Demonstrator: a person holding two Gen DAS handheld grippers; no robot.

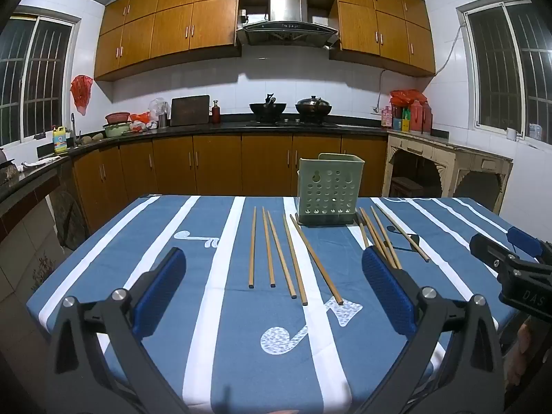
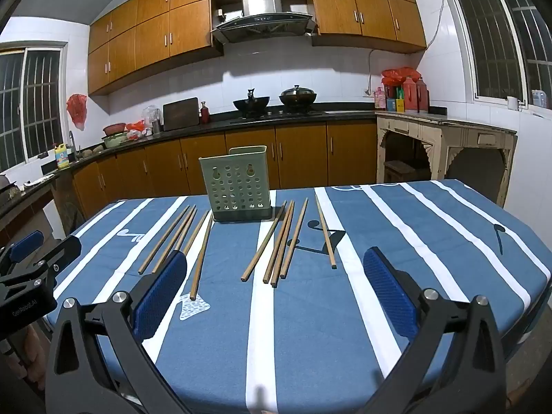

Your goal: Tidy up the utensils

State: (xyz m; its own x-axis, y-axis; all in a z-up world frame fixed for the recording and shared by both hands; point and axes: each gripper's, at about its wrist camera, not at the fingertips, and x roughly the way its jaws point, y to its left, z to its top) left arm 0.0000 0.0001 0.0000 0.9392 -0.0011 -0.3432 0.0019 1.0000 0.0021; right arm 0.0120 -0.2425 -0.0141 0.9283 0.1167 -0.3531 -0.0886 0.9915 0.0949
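Hovering grippers: the left gripper (image 1: pixel 272 289) and the right gripper (image 2: pixel 274 289) both hung over the near edge of the table (image 2: pixel 448 293), jaws spread wide, nothing between the blue pads (image 2: pixel 160 296) of either.
Left group: five chopsticks (image 1: pixel 279 252) lay loose on the striped cloth ahead of the left gripper, fanned slightly, near ends toward the camera, apart from both fingers.
Right group: five more chopsticks (image 2: pixel 281 241) lay ahead of the right gripper, three of them close together, one (image 2: pixel 325 233) off to the right by itself.
Holder: the green perforated utensil holder (image 2: pixel 238 184) stood upright at the far side of the table, between the two groups; no chopstick showed above its rim, though its inside could not be seen.
Step in hand: by my reading, the very start, with all sticks on the cloth and neither claw committed to one.
Next move: probably lowering one gripper over a single stick, closing across its thin shaft near the middle, then tipping it upright to drop into the holder. The bunched sticks looked likely to shift or come up together.
Beyond: kitchen counter (image 1: pixel 224 126) and stove, not involved.
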